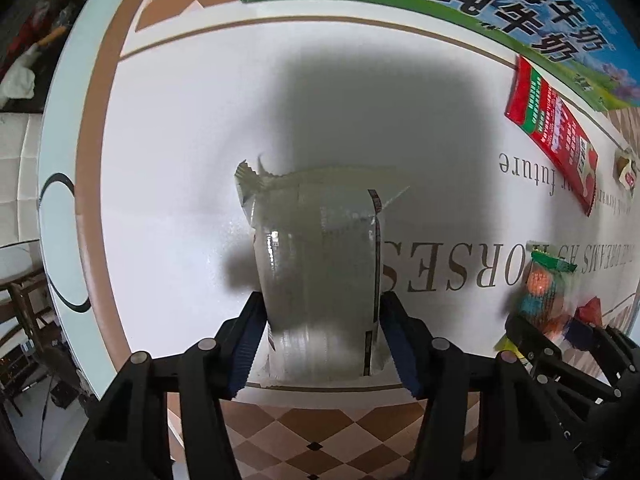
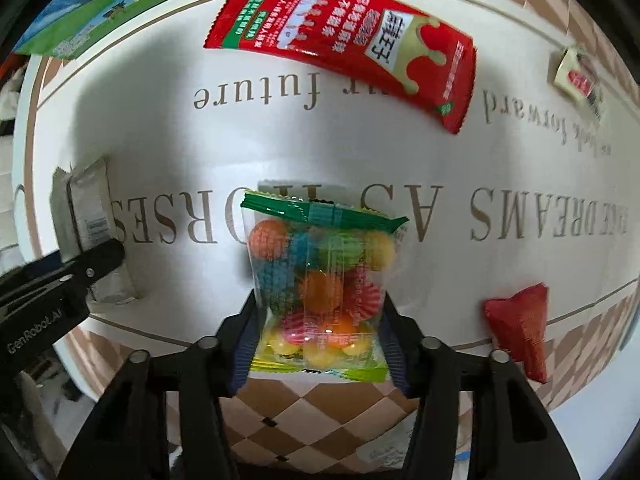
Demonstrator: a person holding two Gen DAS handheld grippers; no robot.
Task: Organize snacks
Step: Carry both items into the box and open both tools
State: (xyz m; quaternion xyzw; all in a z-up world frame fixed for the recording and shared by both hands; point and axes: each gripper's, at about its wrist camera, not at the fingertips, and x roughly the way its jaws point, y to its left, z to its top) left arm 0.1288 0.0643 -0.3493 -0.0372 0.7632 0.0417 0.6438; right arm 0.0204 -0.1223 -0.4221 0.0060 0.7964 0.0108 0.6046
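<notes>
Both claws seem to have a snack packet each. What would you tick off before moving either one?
1. Left gripper jaws pressing both sides of the silvery-grey foil packet: ok.
2. Right gripper jaws closed on the clear bag of coloured candy balls: ok.
3. Candy bag sealed, nothing spilling: ok.
4. The two grippers apart from each other: ok, though close.
5. Long red snack packet and small red foil pouch lying clear of both held packets: ok.
6. Place to put the packets, perhaps the green-and-blue milk carton box: cannot tell.
</notes>
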